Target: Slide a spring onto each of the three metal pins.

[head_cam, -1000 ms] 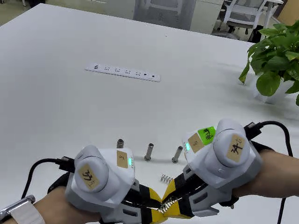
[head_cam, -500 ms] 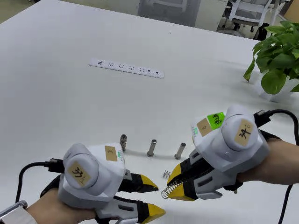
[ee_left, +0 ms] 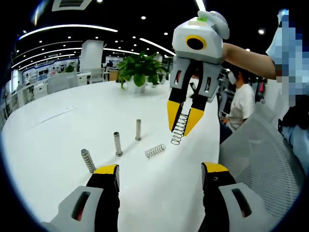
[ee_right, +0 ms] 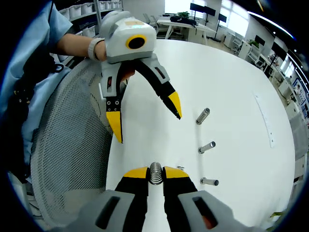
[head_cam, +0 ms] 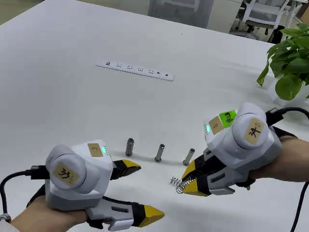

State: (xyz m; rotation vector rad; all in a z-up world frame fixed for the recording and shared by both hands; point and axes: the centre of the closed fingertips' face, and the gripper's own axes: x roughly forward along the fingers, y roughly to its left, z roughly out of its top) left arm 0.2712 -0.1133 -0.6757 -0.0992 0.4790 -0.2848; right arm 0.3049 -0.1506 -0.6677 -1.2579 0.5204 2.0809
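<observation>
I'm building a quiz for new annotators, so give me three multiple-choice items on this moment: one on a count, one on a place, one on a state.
1. How many of the three pins carry a spring? A none; B one; C all three.
2. Where does the loose spring lie? A on the table by the pins; B on the power strip; C under the plant.
3. How is the left gripper? A shut on a spring; B open and empty; C shut on a pin.
Answers: 1 B, only the leftmost pin in the head view is coiled; 2 A, it lies flat beside the pins; 3 B, its jaws stand wide apart, while the right gripper clamps the held spring.
</observation>
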